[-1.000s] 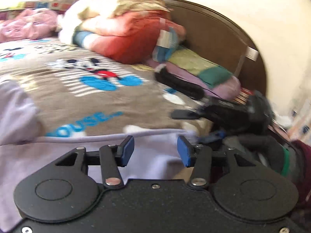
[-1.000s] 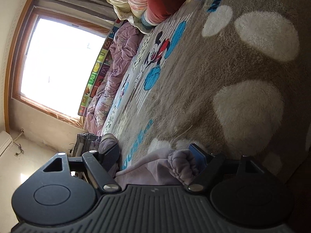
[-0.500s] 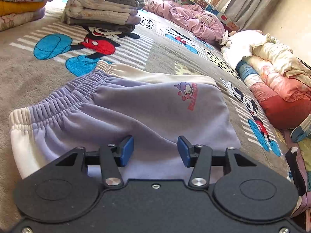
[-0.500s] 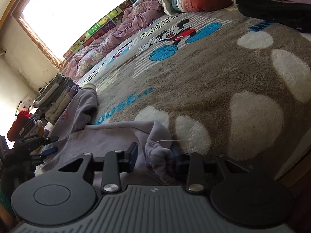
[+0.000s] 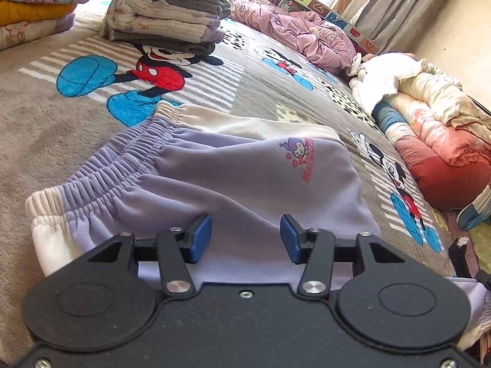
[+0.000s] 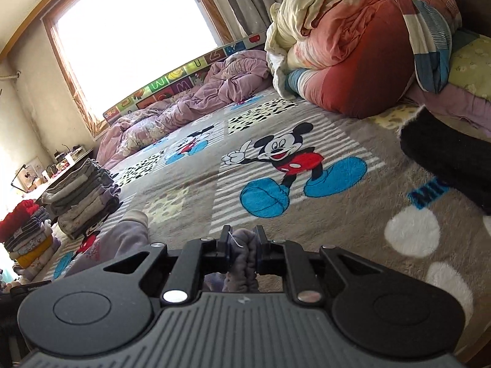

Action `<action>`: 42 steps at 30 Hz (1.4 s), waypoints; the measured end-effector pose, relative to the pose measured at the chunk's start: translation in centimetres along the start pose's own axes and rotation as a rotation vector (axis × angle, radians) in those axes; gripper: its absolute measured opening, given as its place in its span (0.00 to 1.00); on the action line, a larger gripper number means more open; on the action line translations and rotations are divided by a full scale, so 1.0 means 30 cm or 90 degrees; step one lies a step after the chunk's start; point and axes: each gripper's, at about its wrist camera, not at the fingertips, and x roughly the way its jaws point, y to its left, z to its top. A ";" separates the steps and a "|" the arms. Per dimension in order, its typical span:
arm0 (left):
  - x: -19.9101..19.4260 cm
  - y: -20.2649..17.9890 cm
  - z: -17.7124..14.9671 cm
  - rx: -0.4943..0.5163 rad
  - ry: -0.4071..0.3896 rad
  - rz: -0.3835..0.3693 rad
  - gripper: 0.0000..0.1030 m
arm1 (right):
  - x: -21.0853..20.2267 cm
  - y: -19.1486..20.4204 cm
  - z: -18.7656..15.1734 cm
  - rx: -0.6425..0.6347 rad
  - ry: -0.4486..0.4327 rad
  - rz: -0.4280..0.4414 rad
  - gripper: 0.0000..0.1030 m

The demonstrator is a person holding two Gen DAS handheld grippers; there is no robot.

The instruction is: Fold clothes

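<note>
While right claw pinches lilac trousers, waistband left, length seemingly rightward.

I see a Mickey blanket covering the bed, rolled quilts piled at the headboard end, a purple duvet beneath the bright window, and grey curtains.

Black left gripper has blue-padded fingers and silver screws; right gripper is ribbed grey.

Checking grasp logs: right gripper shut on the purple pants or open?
Shut: right gripper pinches a bunched cuff of the purple pants.
</note>
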 end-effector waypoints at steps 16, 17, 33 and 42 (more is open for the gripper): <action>0.015 0.125 0.162 -0.106 -0.097 0.017 0.47 | 0.208 0.111 0.035 0.032 0.068 0.009 0.53; 0.025 0.147 0.173 -0.119 -0.095 0.021 0.47 | 0.244 0.145 0.038 0.038 0.084 0.030 0.54; 0.054 0.207 0.174 -0.127 -0.042 0.023 0.41 | 0.771 0.494 -0.030 0.272 0.231 0.234 0.41; 0.016 0.283 0.181 -0.216 -0.055 0.015 0.41 | 0.424 0.889 -0.125 -0.358 0.031 0.308 0.20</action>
